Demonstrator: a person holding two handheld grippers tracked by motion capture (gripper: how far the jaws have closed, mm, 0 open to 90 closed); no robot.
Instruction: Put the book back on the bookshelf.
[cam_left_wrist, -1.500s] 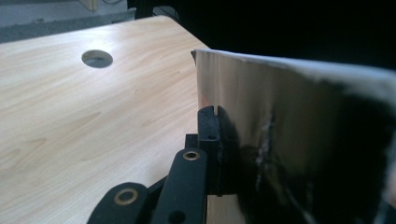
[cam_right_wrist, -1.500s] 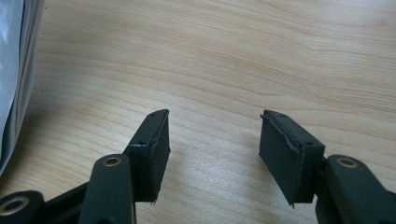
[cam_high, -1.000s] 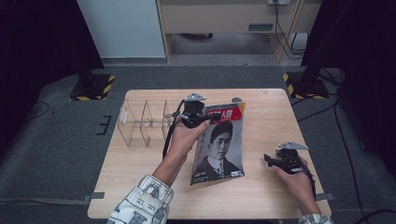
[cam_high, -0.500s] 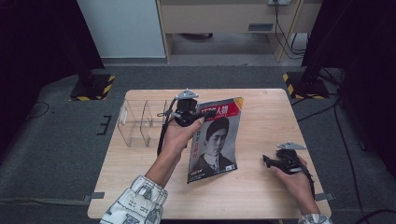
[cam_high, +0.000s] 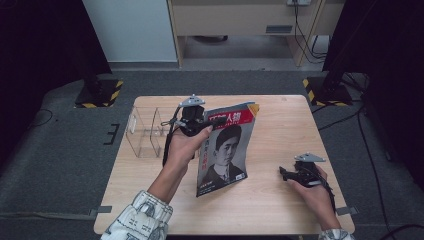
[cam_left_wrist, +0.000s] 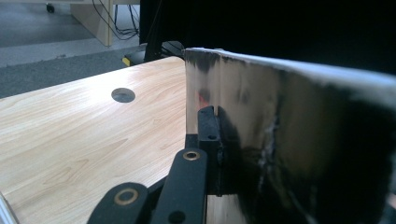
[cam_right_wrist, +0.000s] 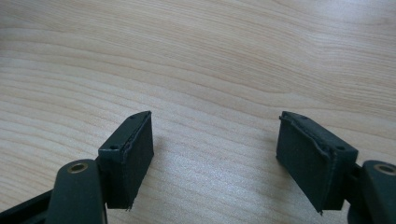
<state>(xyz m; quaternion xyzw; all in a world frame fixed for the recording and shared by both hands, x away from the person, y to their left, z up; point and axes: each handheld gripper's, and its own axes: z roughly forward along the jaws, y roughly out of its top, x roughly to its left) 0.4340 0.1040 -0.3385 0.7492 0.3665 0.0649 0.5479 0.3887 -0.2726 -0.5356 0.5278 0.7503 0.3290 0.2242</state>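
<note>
A magazine (cam_high: 225, 150) with a portrait cover and red title band hangs tilted above the middle of the table. My left gripper (cam_high: 209, 126) is shut on its upper left edge. In the left gripper view the glossy cover (cam_left_wrist: 289, 140) stands edge-on with the jaws (cam_left_wrist: 215, 121) clamped on it. My right gripper (cam_high: 285, 173) rests low over the table's right side and points left, away from the magazine. Its jaws (cam_right_wrist: 215, 140) have just been opening and stand wide apart, with bare wood between them.
A clear acrylic divider rack (cam_high: 145, 132) stands at the table's left, just left of my left hand. The wooden table (cam_high: 280, 120) has a round cable hole (cam_left_wrist: 123, 94) near its far edge. Dark stands and cables sit on the floor beyond.
My left hand has carried the magazine a little to the left and upward, toward the rack. The right hand has stayed where it was.
</note>
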